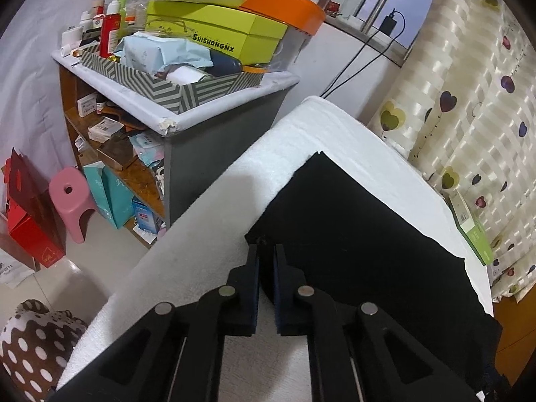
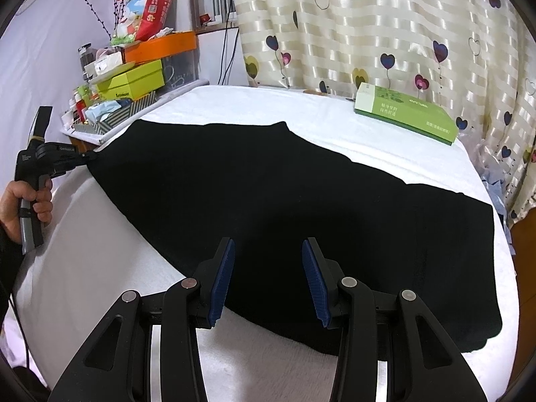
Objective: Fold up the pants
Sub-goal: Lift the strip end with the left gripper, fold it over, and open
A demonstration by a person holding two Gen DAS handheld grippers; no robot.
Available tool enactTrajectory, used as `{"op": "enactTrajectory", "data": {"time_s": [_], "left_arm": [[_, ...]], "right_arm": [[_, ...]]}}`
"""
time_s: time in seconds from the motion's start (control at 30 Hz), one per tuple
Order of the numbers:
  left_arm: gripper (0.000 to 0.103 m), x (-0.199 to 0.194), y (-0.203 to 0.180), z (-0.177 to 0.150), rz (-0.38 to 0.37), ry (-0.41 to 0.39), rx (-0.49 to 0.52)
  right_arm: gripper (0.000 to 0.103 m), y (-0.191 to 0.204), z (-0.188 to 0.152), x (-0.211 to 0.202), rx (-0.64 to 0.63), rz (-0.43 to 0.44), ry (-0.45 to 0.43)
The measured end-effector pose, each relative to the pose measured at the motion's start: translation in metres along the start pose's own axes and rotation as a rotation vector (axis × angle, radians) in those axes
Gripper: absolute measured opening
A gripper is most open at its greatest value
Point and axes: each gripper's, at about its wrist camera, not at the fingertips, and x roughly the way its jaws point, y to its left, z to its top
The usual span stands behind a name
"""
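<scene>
Black pants (image 2: 268,201) lie flat on a white towel-covered table (image 2: 100,268), stretching from left to right. In the left wrist view my left gripper (image 1: 267,251) is shut on a corner of the pants (image 1: 351,227) at their near left end. The right wrist view shows that same gripper (image 2: 87,158) at the far left, held by a hand (image 2: 20,201). My right gripper (image 2: 268,251) hovers open over the near edge of the pants, its blue pads (image 2: 222,278) wide apart with nothing between them.
A green box (image 2: 405,114) lies on the table's far right corner. A cluttered shelf unit (image 1: 174,100) with boxes and bottles stands to the left of the table. A heart-patterned curtain (image 2: 368,26) hangs behind. A pink stool (image 1: 72,197) stands on the floor.
</scene>
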Motion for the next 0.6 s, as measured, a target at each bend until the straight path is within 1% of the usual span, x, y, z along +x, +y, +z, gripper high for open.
{"op": "enactTrajectory", "data": {"time_s": [0.1, 0.23, 0.47, 0.6], "left_arm": [[0.008, -0.008, -0.002, 0.003, -0.025, -0.013, 0.005], [0.008, -0.025, -0.013, 0.006, -0.083, -0.044, 0.03], [0.008, -0.046, -0.047, 0.013, -0.181, -0.063, 0.098], [0.008, -0.057, -0.072, 0.015, -0.233, -0.074, 0.145]], "right_arm": [[0.043, 0.0, -0.001, -0.002, 0.005, -0.006, 0.004], [0.043, 0.002, -0.003, -0.009, 0.006, -0.01, -0.005], [0.043, -0.001, -0.008, -0.013, 0.029, -0.01, -0.004], [0.043, -0.006, -0.009, -0.015, 0.047, -0.01, -0.009]]}}
